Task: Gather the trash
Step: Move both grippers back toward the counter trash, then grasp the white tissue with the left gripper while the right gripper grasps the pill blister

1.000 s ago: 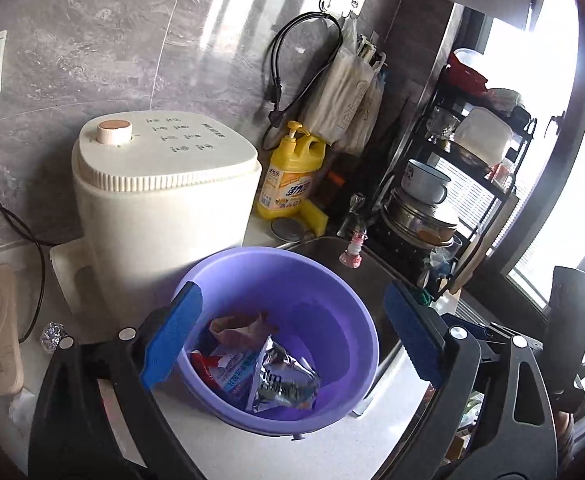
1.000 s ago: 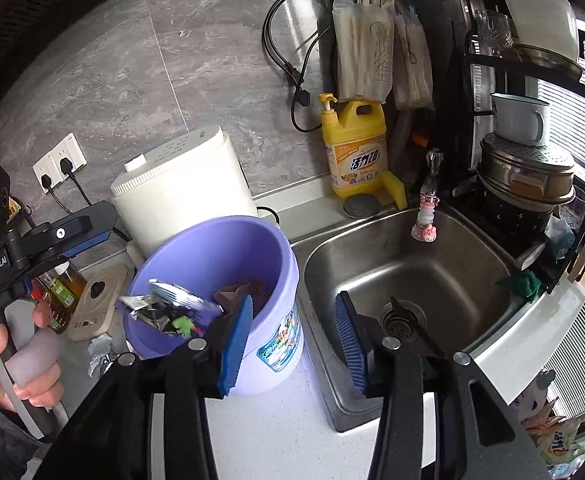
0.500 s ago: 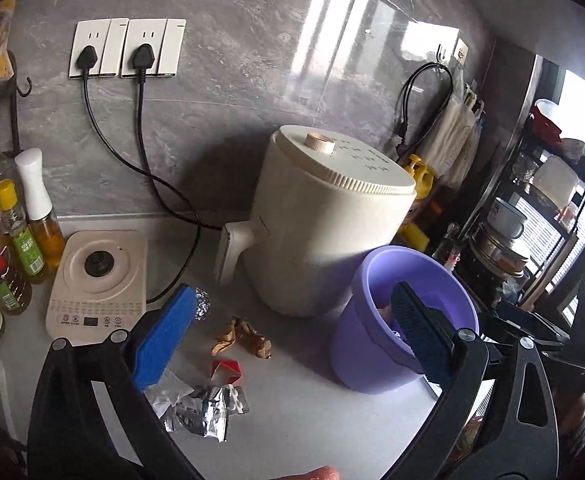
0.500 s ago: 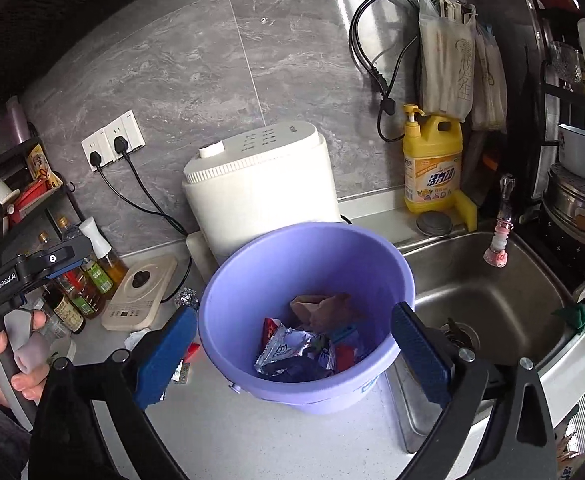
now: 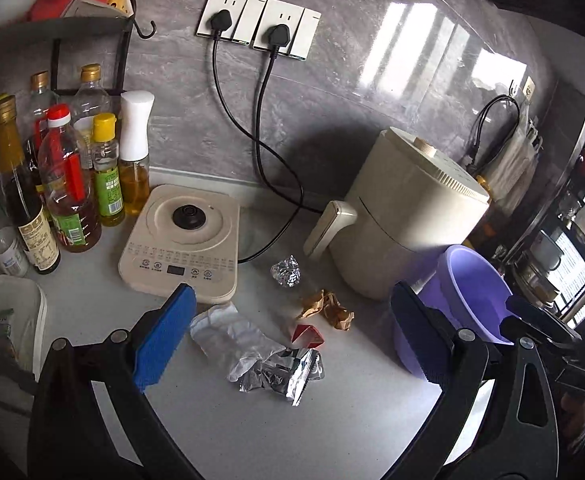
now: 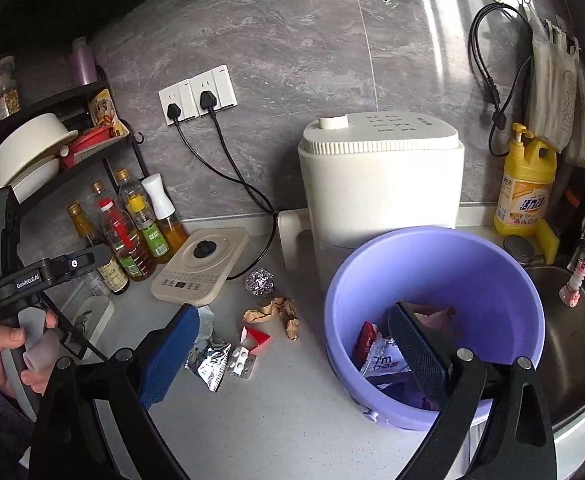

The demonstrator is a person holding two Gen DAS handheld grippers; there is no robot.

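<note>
Loose trash lies on the grey counter: a foil ball [image 5: 286, 271] [image 6: 259, 281], crumpled brown paper [image 5: 326, 308] [image 6: 276, 312], a red wrapper [image 5: 307, 336] [image 6: 257, 337], a silver wrapper [image 5: 280, 372] [image 6: 212, 364], white crumpled plastic [image 5: 224, 328] and a blister pack [image 6: 241, 360]. To their right stands the purple bucket [image 5: 472, 280] [image 6: 492, 264] with several wrappers [image 6: 384, 360] inside. My left gripper [image 5: 292, 296] hangs open above the loose trash, touching none of it. My right gripper [image 6: 292, 310] straddles the bucket's left rim; its wide jaws are closing with nothing gripped between them.
A cream air fryer [image 5: 408, 216] stands behind the bucket, a cream appliance base [image 5: 184, 236] left of the trash, with oil bottles [image 5: 64, 184] further left. The sink [image 6: 572, 340] and a yellow soap bottle [image 6: 526, 188] are right. A hand [image 6: 0, 344] holds the left gripper's handle.
Both views swung left: the left one from the bucket to the loose trash, the right one from the sink to the bucket. The right jaws went from narrow to wide.
</note>
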